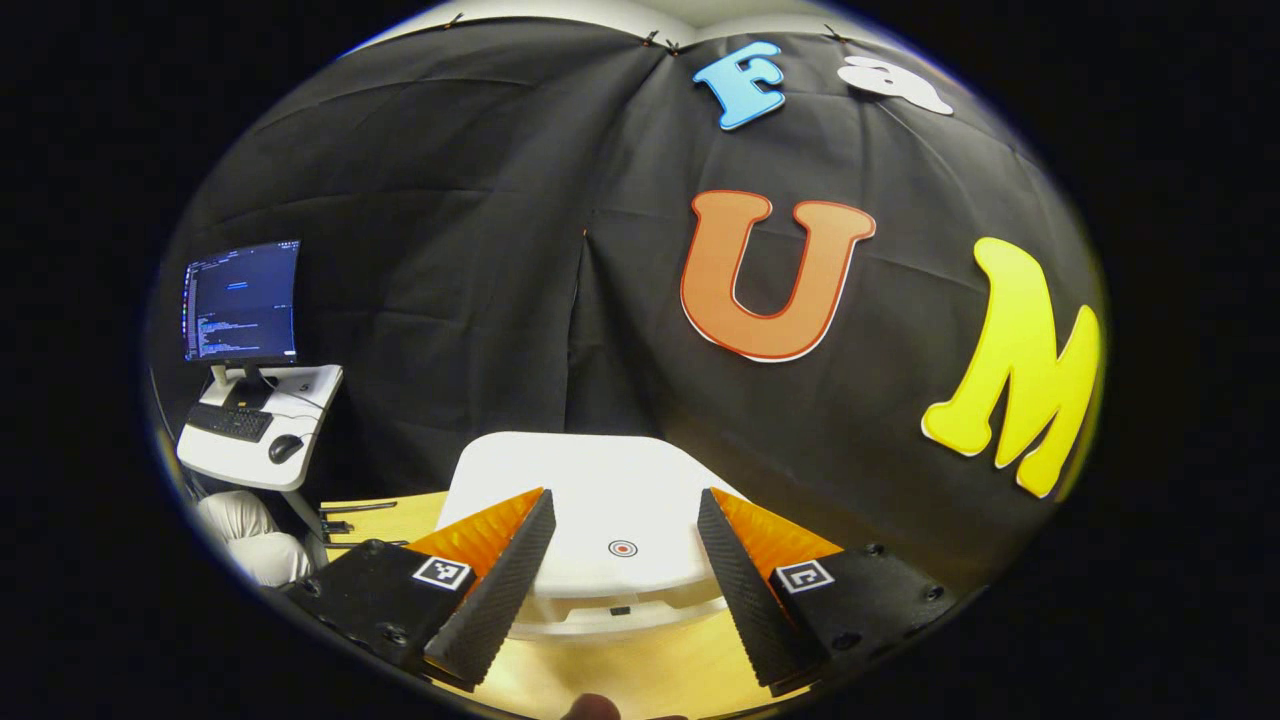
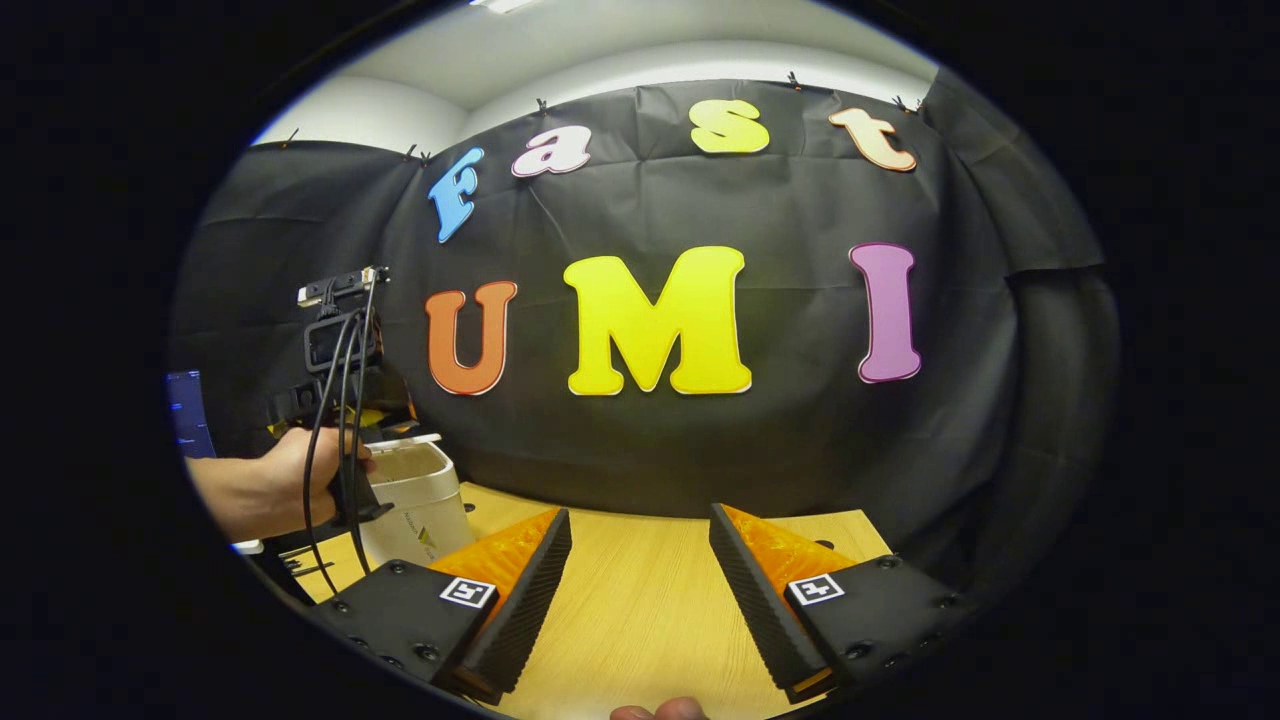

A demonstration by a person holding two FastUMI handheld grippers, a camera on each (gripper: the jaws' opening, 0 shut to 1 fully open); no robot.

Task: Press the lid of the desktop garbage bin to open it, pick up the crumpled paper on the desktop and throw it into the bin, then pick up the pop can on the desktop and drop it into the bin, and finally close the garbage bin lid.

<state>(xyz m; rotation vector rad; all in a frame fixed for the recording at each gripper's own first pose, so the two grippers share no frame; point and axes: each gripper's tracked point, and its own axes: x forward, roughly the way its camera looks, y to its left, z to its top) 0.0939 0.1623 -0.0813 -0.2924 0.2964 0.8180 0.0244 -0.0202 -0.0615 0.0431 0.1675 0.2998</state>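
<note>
The white desktop bin's lid (image 1: pixel 600 480) lies flat right in front of my left gripper (image 1: pixel 622 495) and carries a small red ring mark (image 1: pixel 622 548). The left gripper is open; its fingers straddle the lid from just above, and nothing is between them. In the right gripper view the bin (image 2: pixel 420 500) stands at the table's left end, with a hand (image 2: pixel 265 490) holding the left gripper (image 2: pixel 335 400) over it. My right gripper (image 2: pixel 638 512) hangs open over bare wooden tabletop (image 2: pixel 640 600), to the right of the bin.
A monitor (image 1: pixel 242 300), keyboard (image 1: pixel 228 421) and mouse (image 1: pixel 285 448) sit on a white stand beyond the table's left side. White bundles (image 1: pixel 245 535) lie under it. Black cloth walls close off the table's far edge.
</note>
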